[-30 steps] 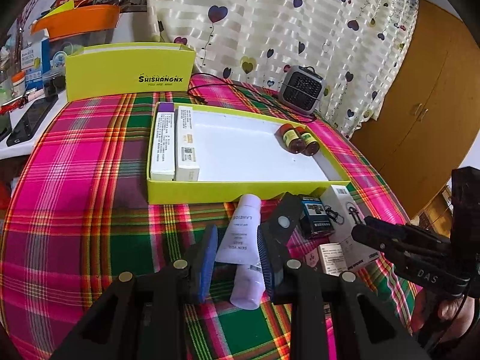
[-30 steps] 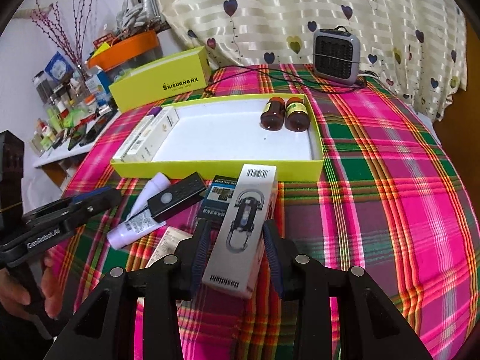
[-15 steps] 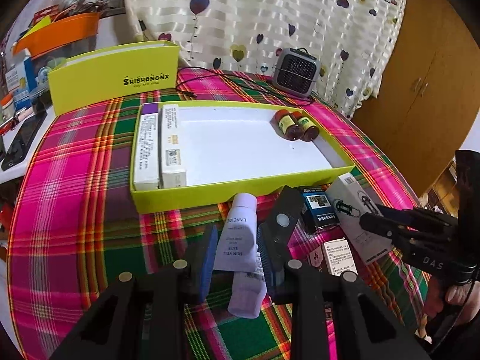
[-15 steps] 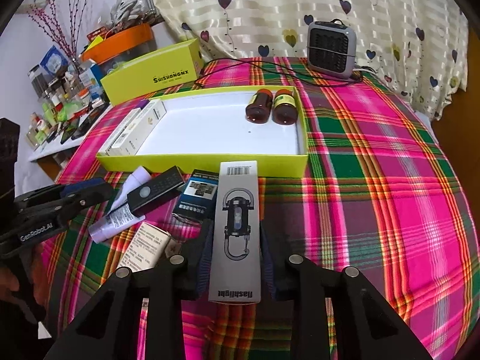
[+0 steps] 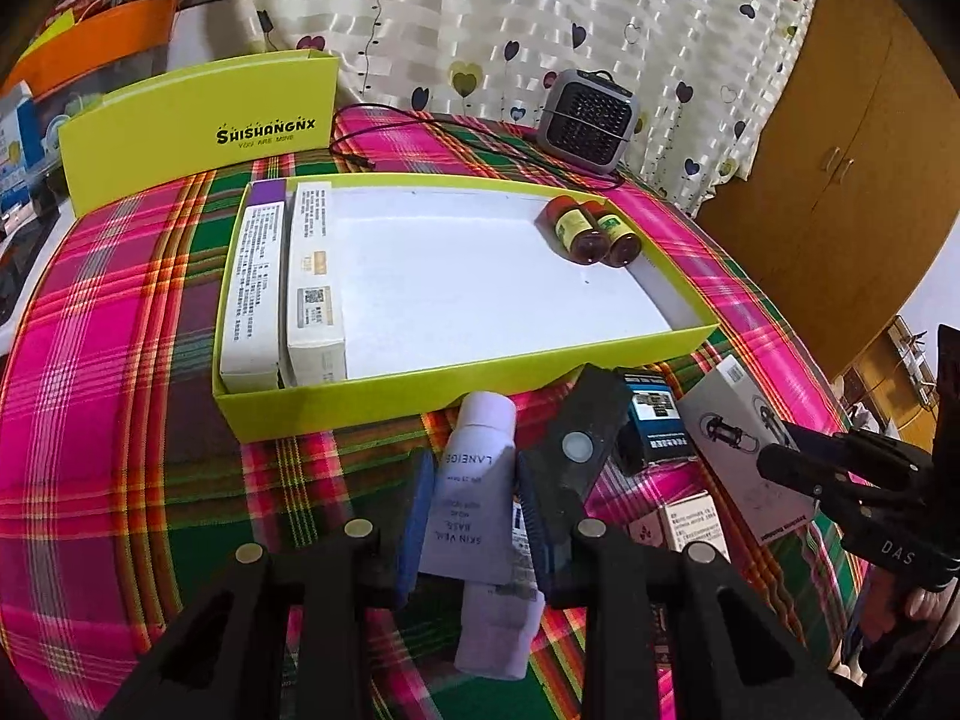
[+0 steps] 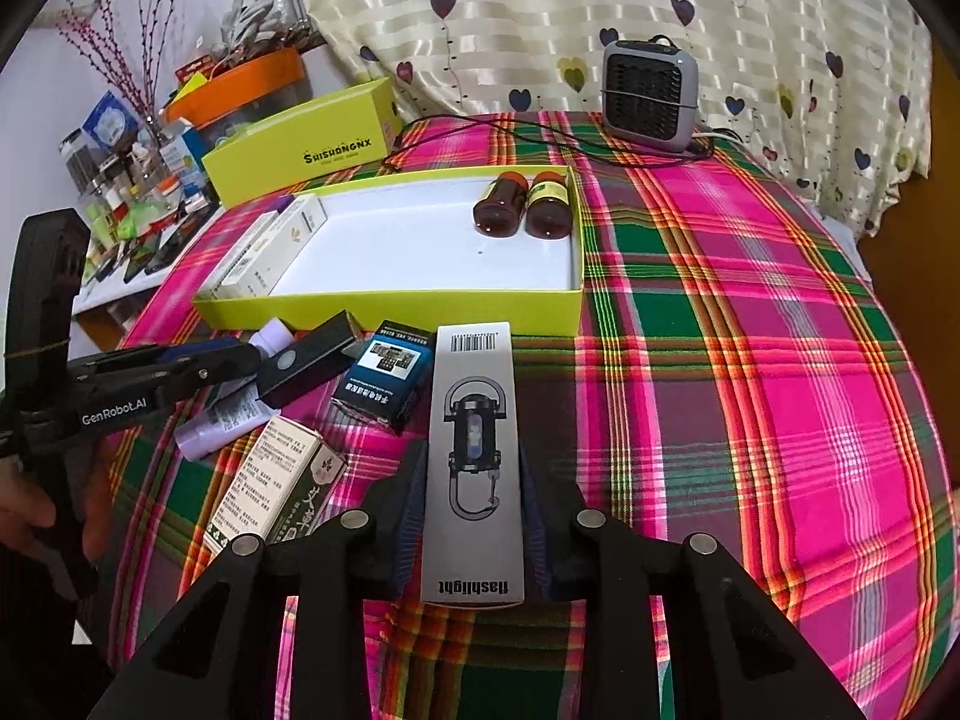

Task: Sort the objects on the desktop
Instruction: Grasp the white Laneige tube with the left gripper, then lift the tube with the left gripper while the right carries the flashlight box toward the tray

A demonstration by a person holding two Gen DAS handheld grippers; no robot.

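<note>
Tray (image 5: pixel 336 405) sits on the plaid cloth, and I count four things in it already. Two long boxes (image 5: pixel 282 282) lie side by side at its left end. Two brown bottles (image 5: pixel 591 234) lie in its far right corner. The wide white middle has nothing in it.

My left claw (image 5: pixel 474 516) is around the tube (image 5: pixel 477 492). Its blue pads touch both sides of the tube, so I think it is clenched on it. The tube lies just near the tray's front wall, cap end pointing at the tray.

My right claw (image 6: pixel 471 516) is clenched on the flashlight box (image 6: pixel 473 456). That box points at the tray too, with its far end close to the front wall.

Left outside are the black remote (image 6: pixel 309 360), just right of the tube, the blue box (image 6: pixel 387 375) next to it, and a white box (image 6: pixel 273 486) nearer to me. I cannot tell if anything more hides under them.

So I think the job is not quite half done. Four things are in, two are in my claws, and three wait on the cloth. Next I would lift both things over the wall and lay them in the white space.
</note>
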